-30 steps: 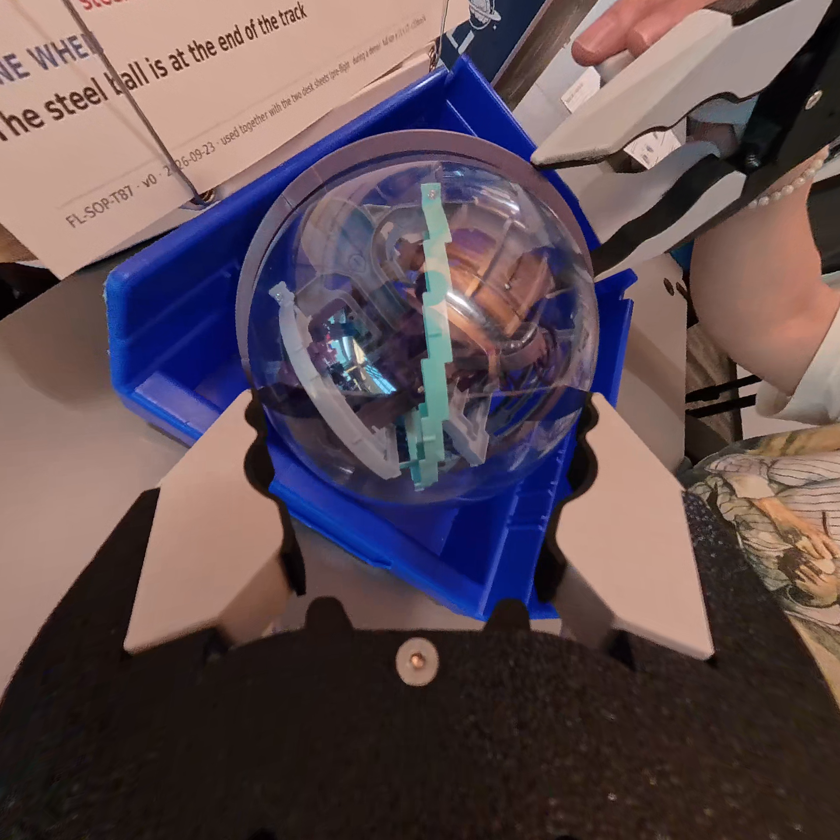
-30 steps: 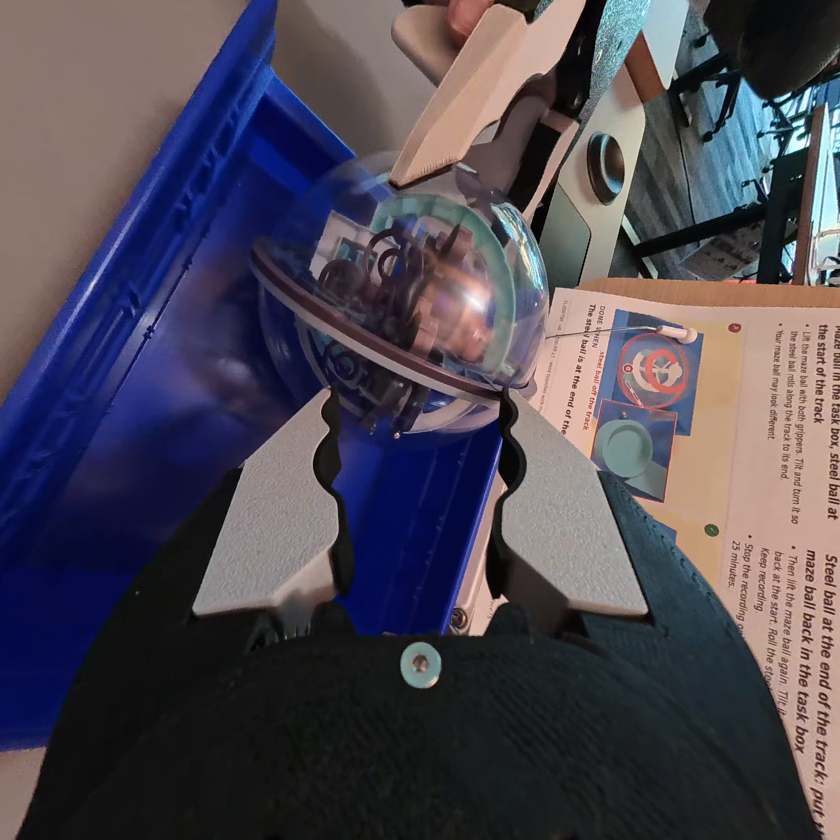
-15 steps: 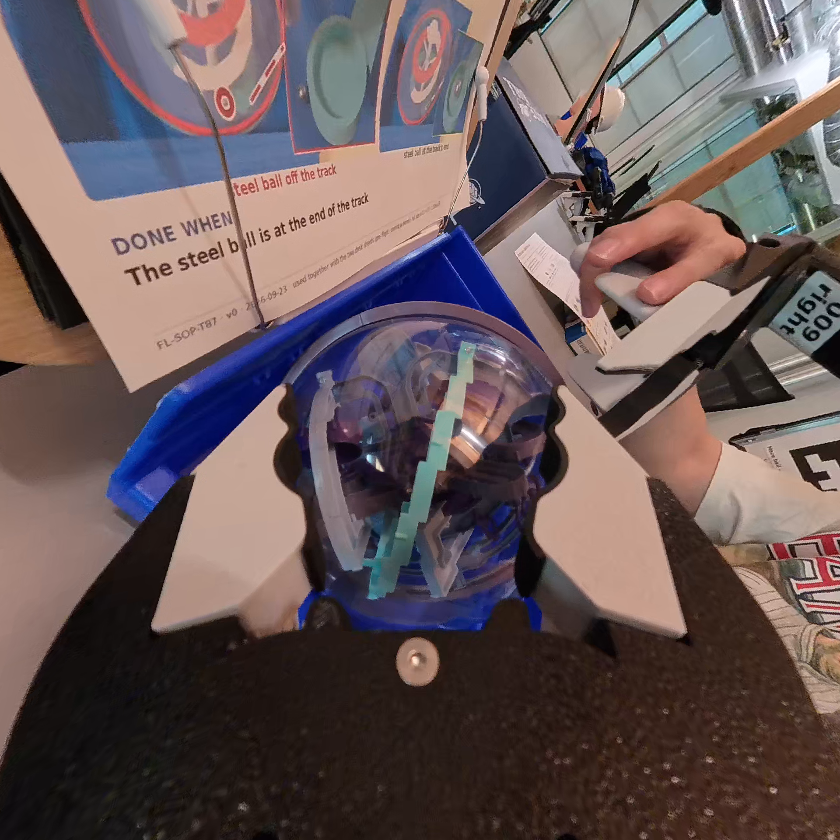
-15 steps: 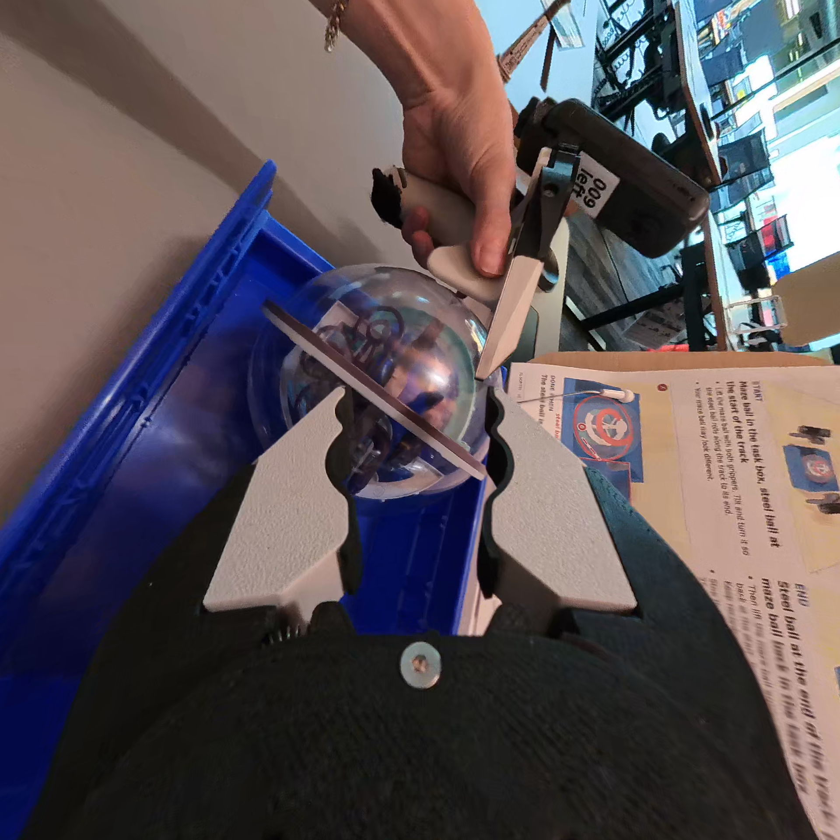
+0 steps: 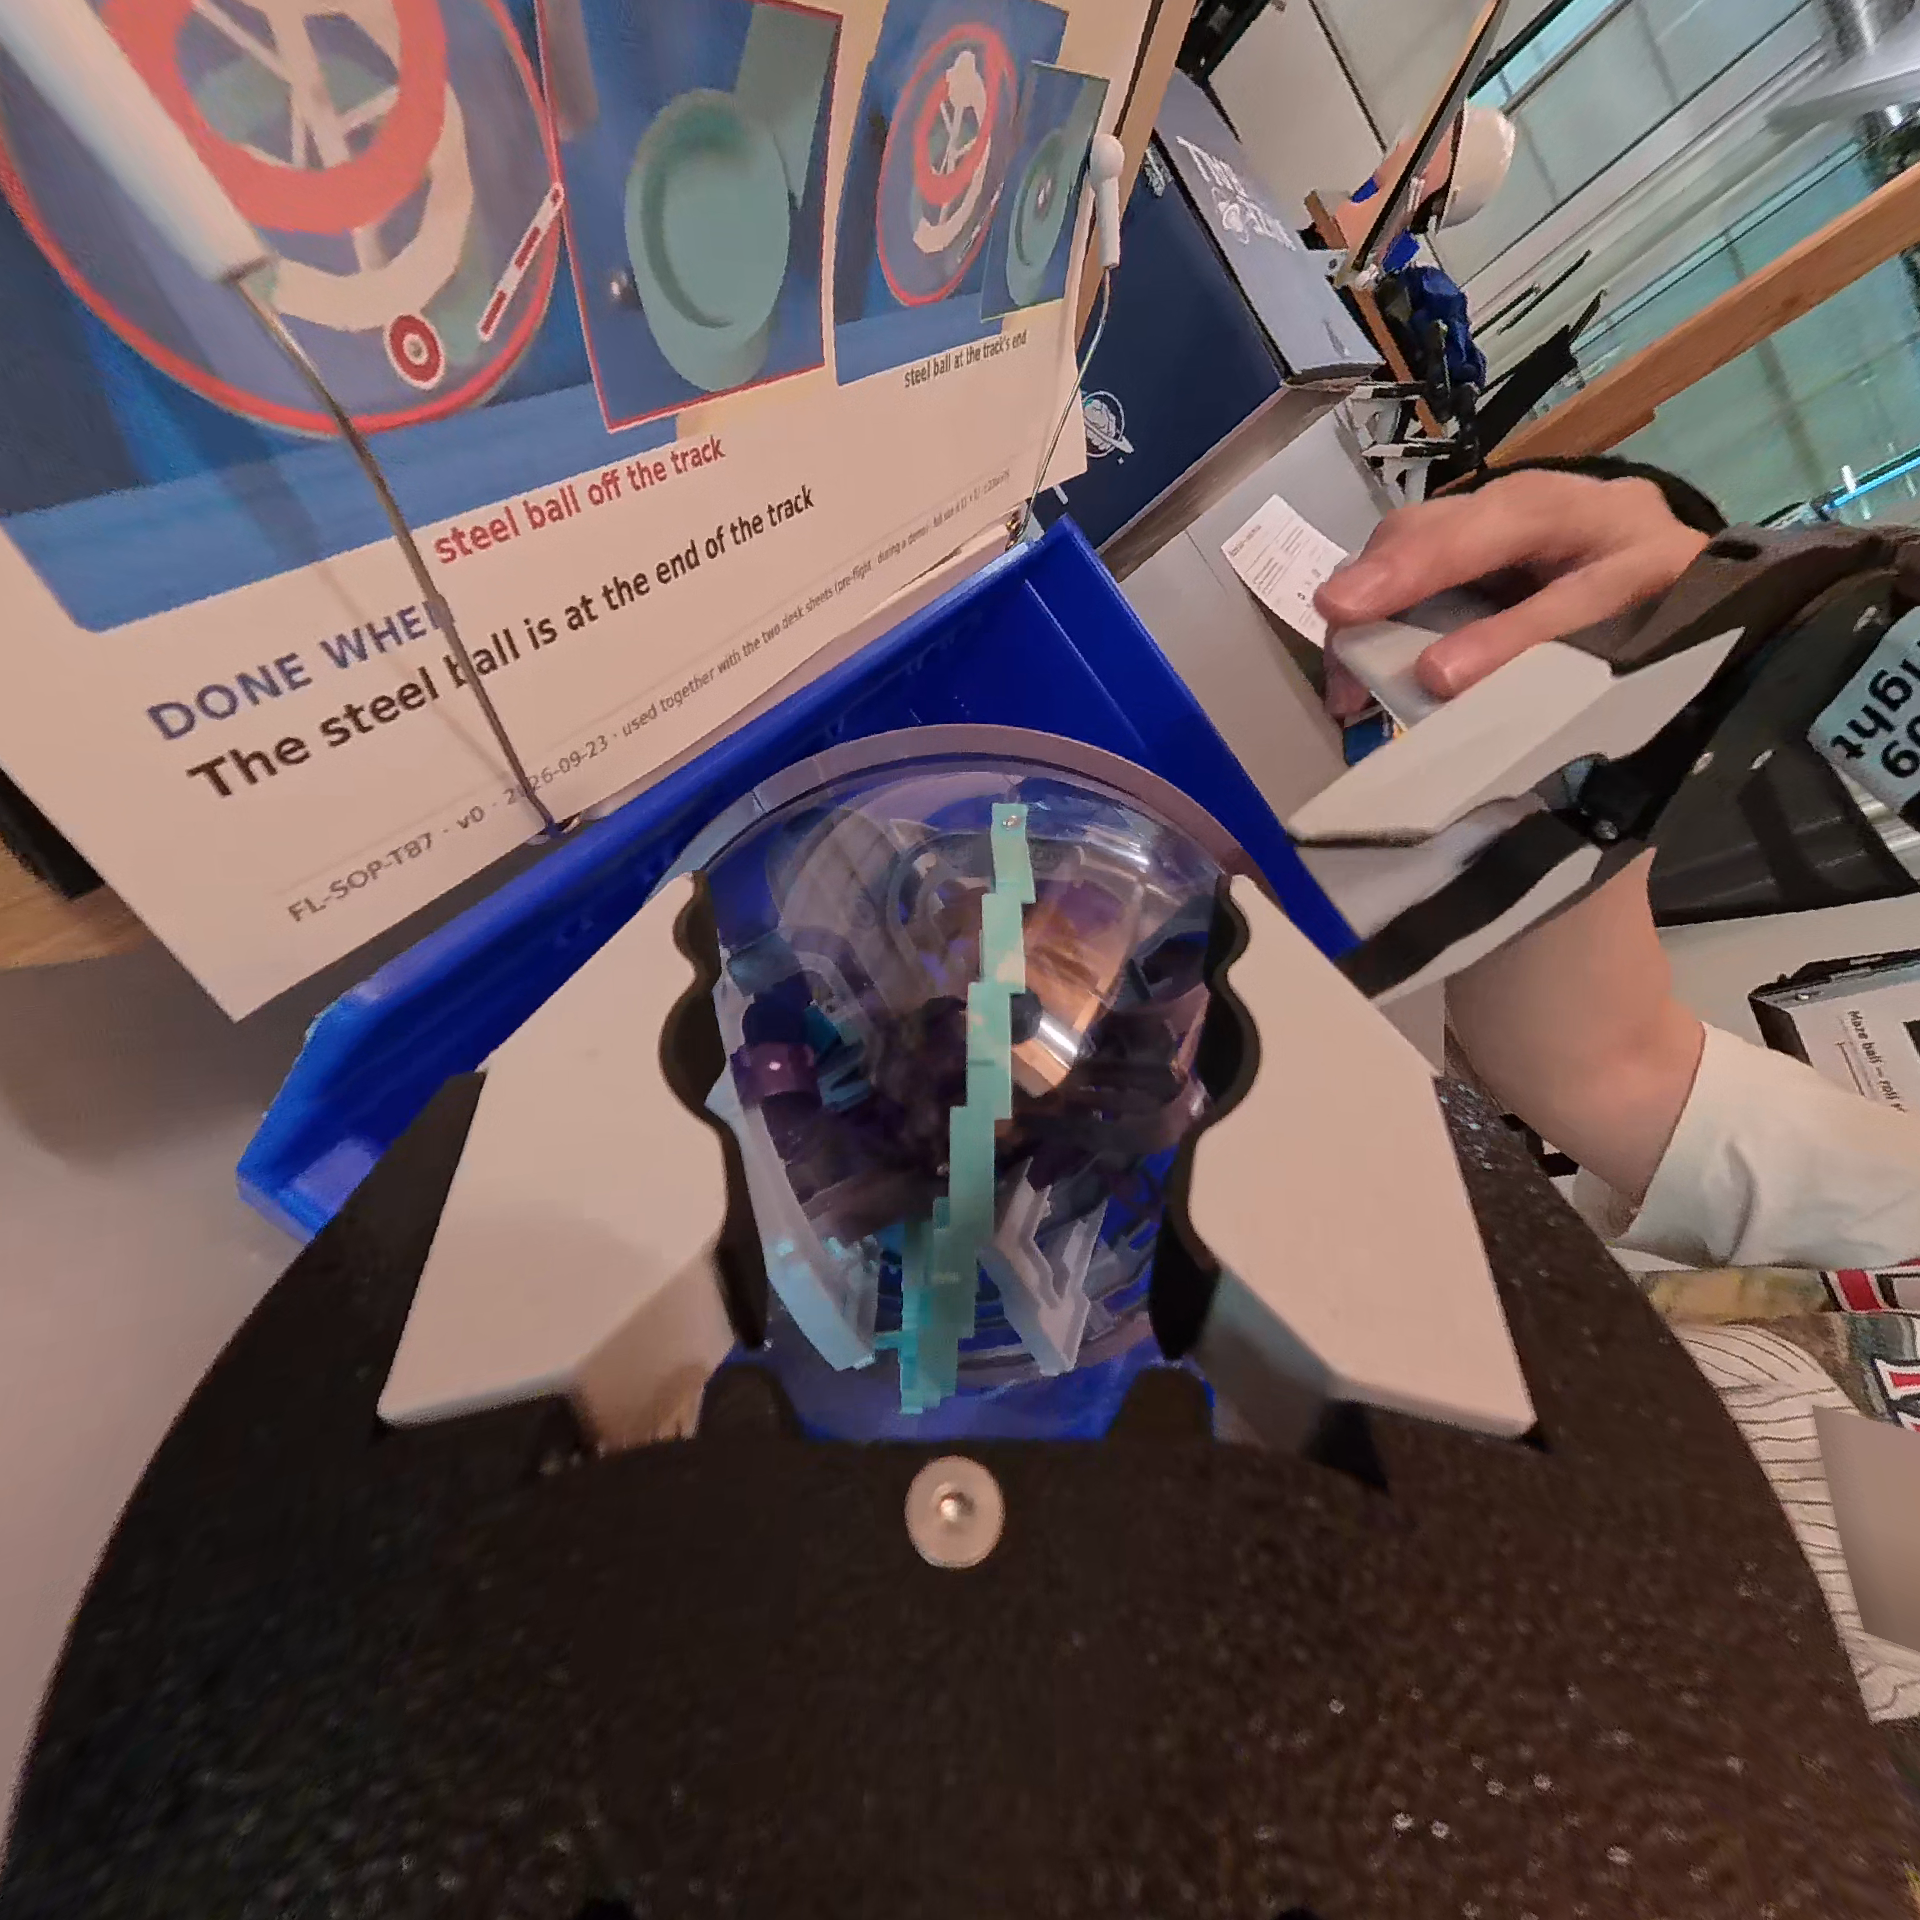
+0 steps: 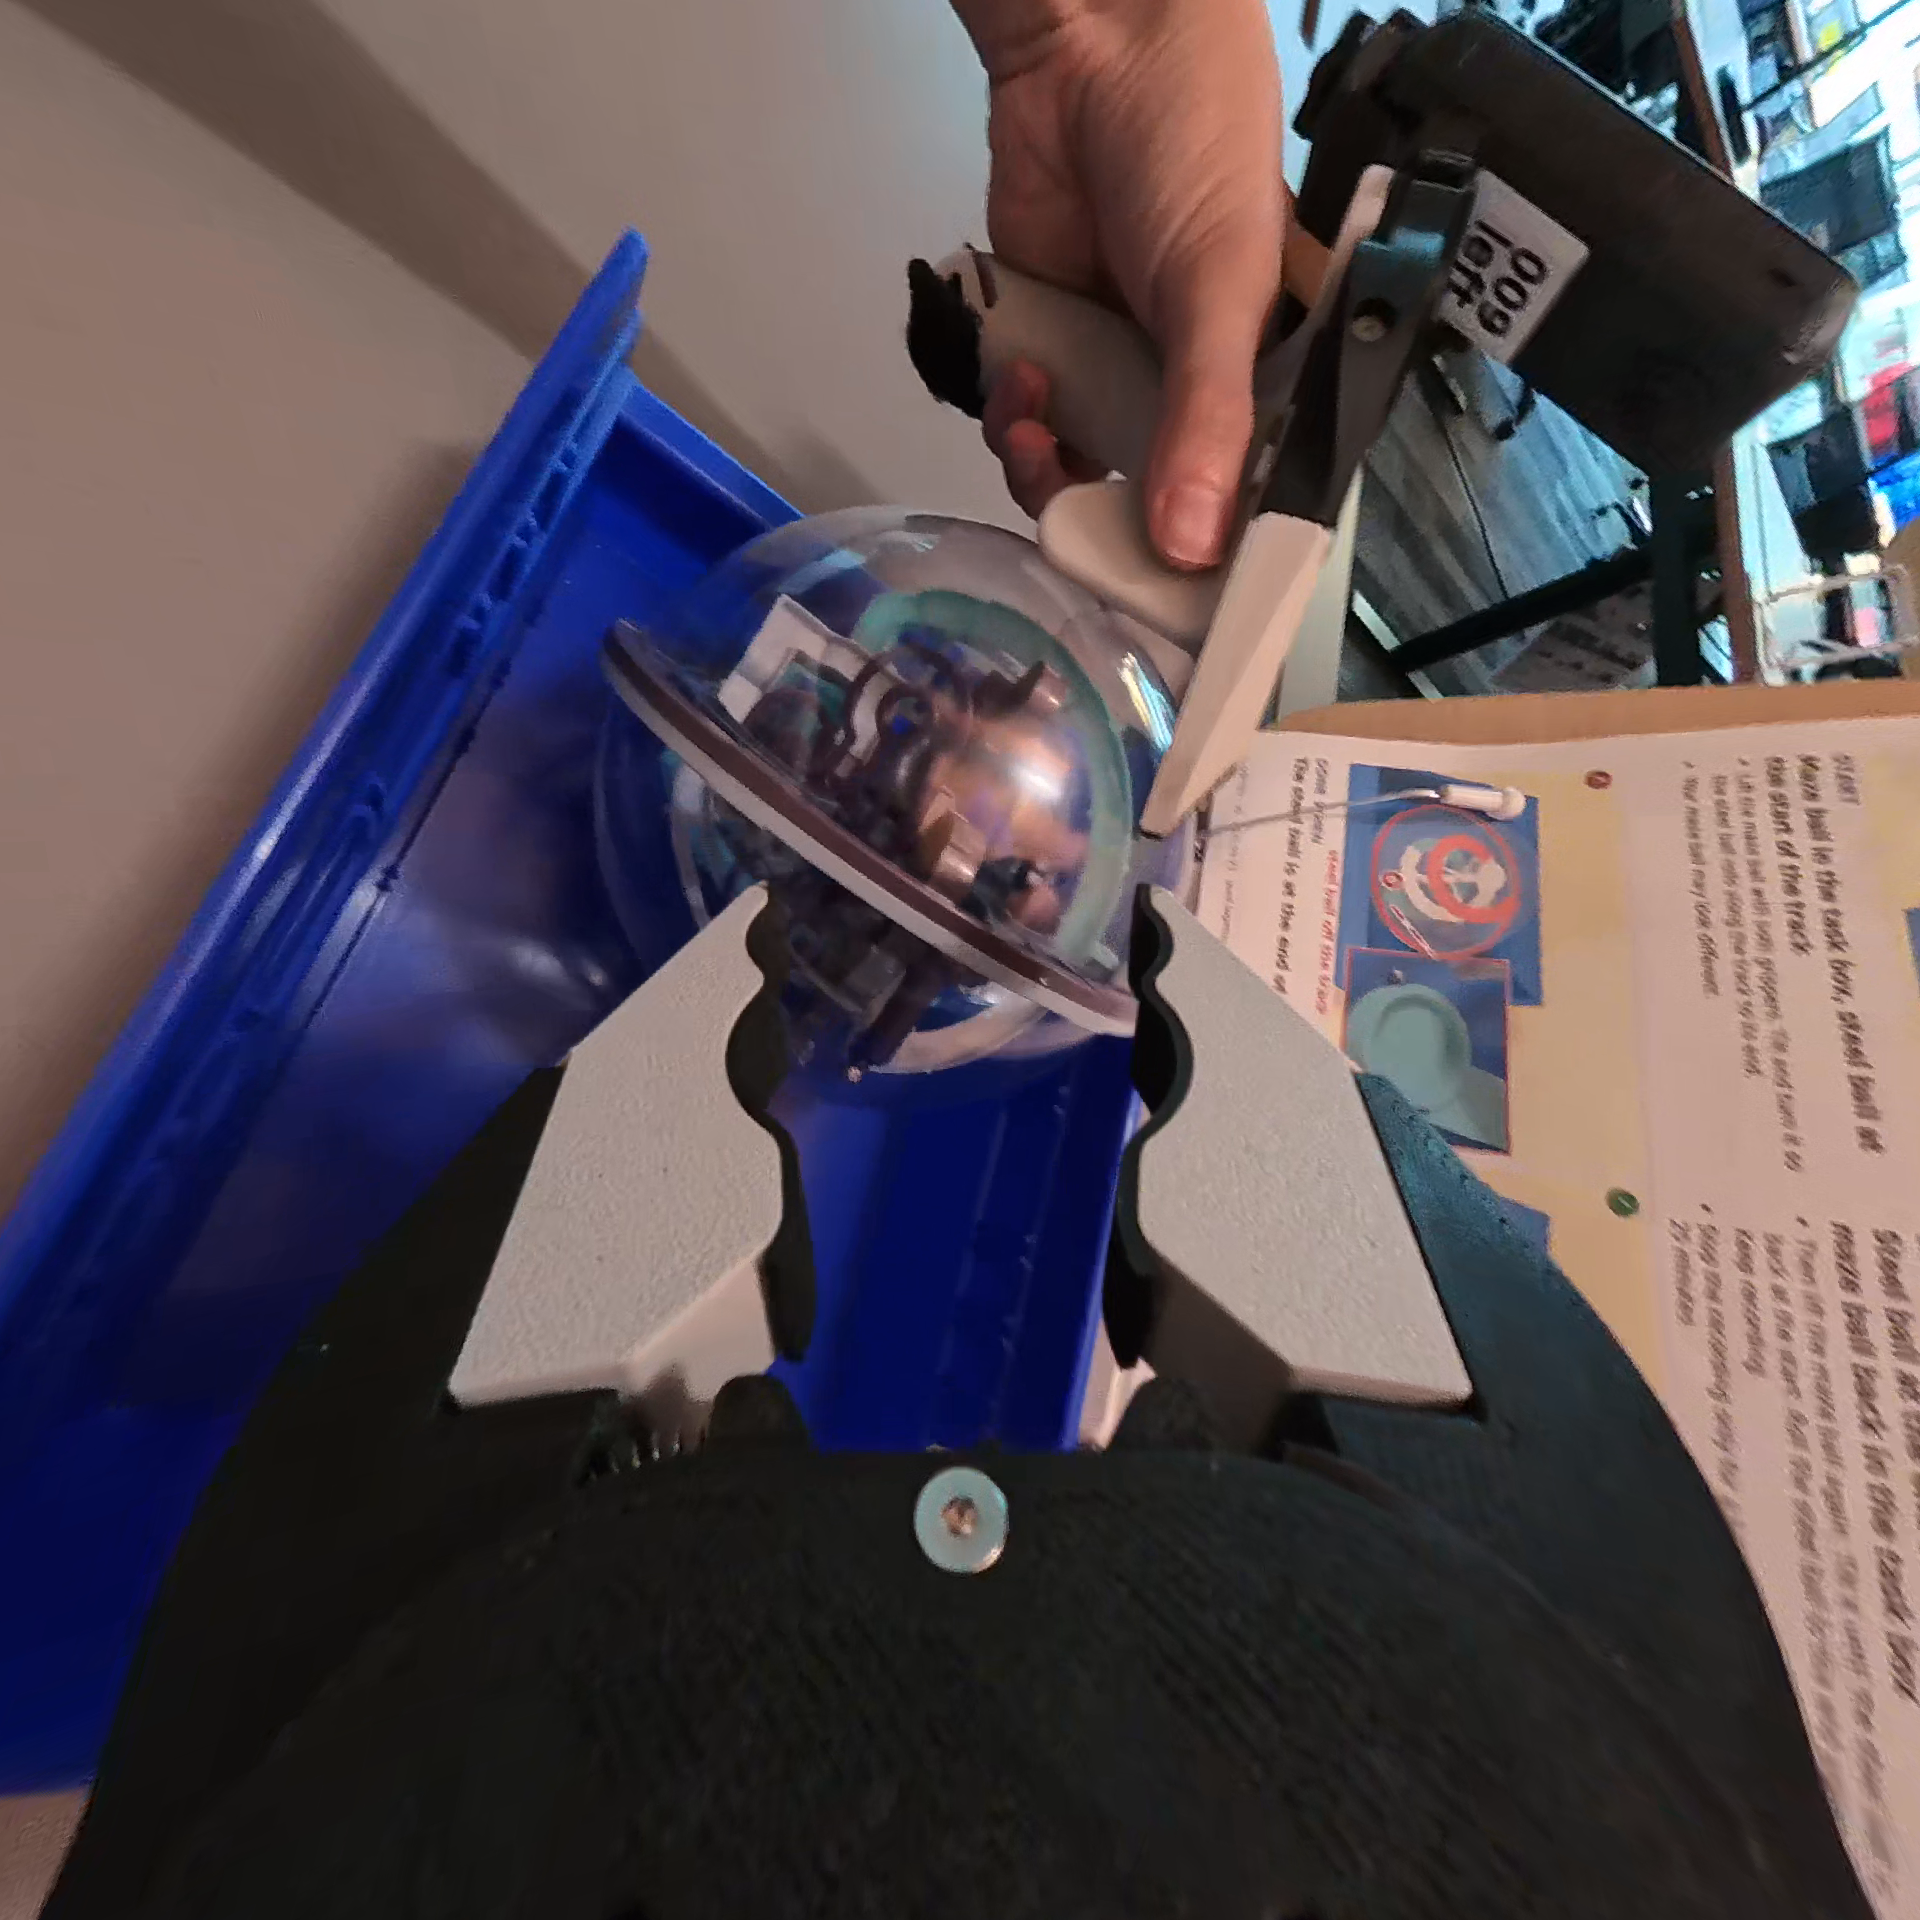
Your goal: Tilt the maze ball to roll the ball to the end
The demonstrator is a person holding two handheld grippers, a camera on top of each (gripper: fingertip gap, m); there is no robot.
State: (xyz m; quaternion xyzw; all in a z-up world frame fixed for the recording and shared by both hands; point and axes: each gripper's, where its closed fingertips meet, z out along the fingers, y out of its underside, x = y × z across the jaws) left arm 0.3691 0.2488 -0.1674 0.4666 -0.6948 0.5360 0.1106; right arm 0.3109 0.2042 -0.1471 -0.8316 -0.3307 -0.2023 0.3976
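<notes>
The maze ball (image 5: 966, 1039) is a clear sphere with a grey ring, a teal stepped track and dark tracks inside. It sits between the fingers of my left gripper (image 5: 961, 914), which is shut on its two sides over the blue bin (image 5: 520, 987). In the right wrist view the ball (image 6: 894, 831) is tilted, its ring slanting down to the right. My right gripper (image 6: 951, 914) is open, its tips at the ball's lower part without clamping it. It also shows in the left wrist view (image 5: 1455, 810), to the right of the ball. I cannot make out the steel ball.
A printed instruction sheet (image 5: 520, 520) stands on a board right behind the bin and shows beside it in the right wrist view (image 6: 1662, 1039). The bin (image 6: 312, 935) rests on a grey table (image 6: 312, 312). A person's hands (image 6: 1122, 208) (image 5: 1507, 582) hold both grippers.
My left gripper has moved in around the ball and narrowed onto its sides. The ball has turned, so its ring slants the other way. The right gripper's gap is unchanged.
</notes>
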